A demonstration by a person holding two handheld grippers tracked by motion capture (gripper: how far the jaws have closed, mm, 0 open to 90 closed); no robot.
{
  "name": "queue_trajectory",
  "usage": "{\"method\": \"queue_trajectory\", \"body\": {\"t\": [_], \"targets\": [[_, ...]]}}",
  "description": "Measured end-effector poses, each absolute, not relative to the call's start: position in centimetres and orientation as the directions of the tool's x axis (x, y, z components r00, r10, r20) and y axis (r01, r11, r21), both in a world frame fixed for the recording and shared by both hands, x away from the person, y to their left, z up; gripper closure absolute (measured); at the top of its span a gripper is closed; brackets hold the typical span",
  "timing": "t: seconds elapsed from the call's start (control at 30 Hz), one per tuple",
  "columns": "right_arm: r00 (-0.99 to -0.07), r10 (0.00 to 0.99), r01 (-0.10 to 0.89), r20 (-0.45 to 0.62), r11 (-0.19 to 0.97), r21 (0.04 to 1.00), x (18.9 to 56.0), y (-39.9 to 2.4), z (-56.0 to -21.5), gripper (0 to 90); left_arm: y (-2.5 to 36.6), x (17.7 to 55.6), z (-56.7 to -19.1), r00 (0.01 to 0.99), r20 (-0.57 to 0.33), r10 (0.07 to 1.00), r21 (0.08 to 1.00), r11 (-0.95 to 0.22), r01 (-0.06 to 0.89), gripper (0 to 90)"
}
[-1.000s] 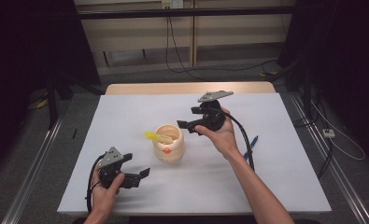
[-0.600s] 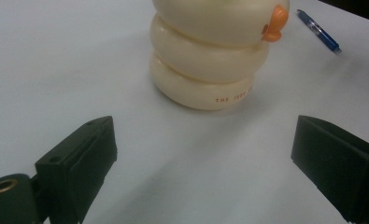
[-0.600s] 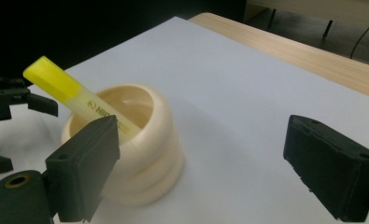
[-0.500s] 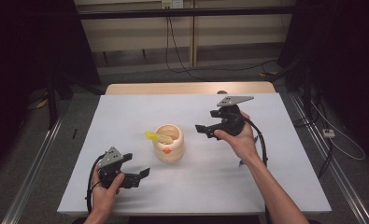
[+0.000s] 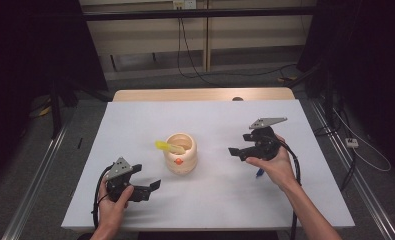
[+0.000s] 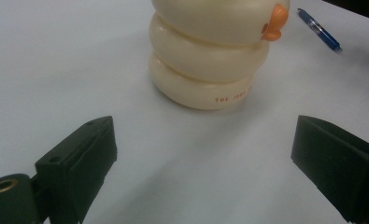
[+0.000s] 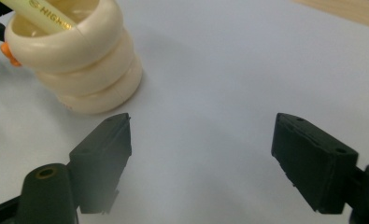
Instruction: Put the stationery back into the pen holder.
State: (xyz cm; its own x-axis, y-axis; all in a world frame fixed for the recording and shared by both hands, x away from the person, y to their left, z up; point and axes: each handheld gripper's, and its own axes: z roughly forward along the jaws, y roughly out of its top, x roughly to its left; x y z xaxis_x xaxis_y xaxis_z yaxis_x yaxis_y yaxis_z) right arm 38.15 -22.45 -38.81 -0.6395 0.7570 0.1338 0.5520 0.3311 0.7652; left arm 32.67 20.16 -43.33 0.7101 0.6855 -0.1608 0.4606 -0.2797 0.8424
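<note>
The cream ringed pen holder [image 5: 180,153] stands upright near the middle of the white table [image 5: 135,125] in the high view, well clear of every edge, with bare white surface open all round it and the widest free stretch toward the top of the frame, where a strip of wooden tabletop [image 5: 200,94] shows beyond the white sheet. A yellow highlighter [image 5: 165,146] leans out of its mouth toward the left. The left gripper [image 5: 146,188] sits low in the lower left of the frame, close to the near table edge, jaws spread wide with nothing between them. The right gripper [image 5: 236,152] is at centre right, apart from the holder, its jaws wide and empty though they have just been closing a little. A blue pen [image 5: 259,172] lies on the table just under the right hand [image 5: 274,166]. The left gripper view adds the holder's [image 6: 210,51] orange beak-like knob and small red lettering at its base, and the blue pen [image 6: 320,30] in the upper right corner. The right gripper view shows the holder [image 7: 77,60] at upper left with the highlighter's [image 7: 42,14] printed barrel, and open sheet ahead between the jaws.
</note>
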Motion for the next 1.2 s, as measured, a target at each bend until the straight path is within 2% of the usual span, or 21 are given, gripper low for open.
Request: {"method": "queue_trajectory", "body": {"t": [0.3,0.43,0.6,0.8,1.0,1.2], "targets": [[-0.594,0.795,0.569,0.123,0.307,0.762,35.9,-24.5,-40.9,26.9,20.1,32.7,-43.4,0.712,-0.166,0.682,0.842,-0.278,0.463,6.8],[-0.591,0.793,0.585,0.149,0.294,0.756,35.7,-25.3,-41.7,37.2,20.1,32.6,-43.3,0.719,-0.164,0.676,0.845,-0.28,0.456,6.8],[-0.597,0.79,0.587,0.137,0.314,0.746,35.7,-25.7,-41.8,57.1,20.2,32.6,-43.4,0.717,-0.166,0.677,0.841,-0.282,0.462,6.8],[-0.604,0.786,0.615,0.129,0.357,0.703,35.6,-25.6,-42.3,70.7,20.1,32.6,-43.4,0.719,-0.166,0.675,0.842,-0.283,0.46,6.8],[-0.61,0.776,0.649,0.16,0.374,0.662,35.7,-25.4,-42.9,90.0,20.2,32.6,-43.3,0.718,-0.165,0.677,0.841,-0.283,0.461,6.8],[-0.608,0.781,0.661,0.145,0.396,0.637,35.7,-25.2,-43.3,90.0,20.2,32.6,-43.3,0.719,-0.167,0.675,0.843,-0.28,0.459,6.8]]}}
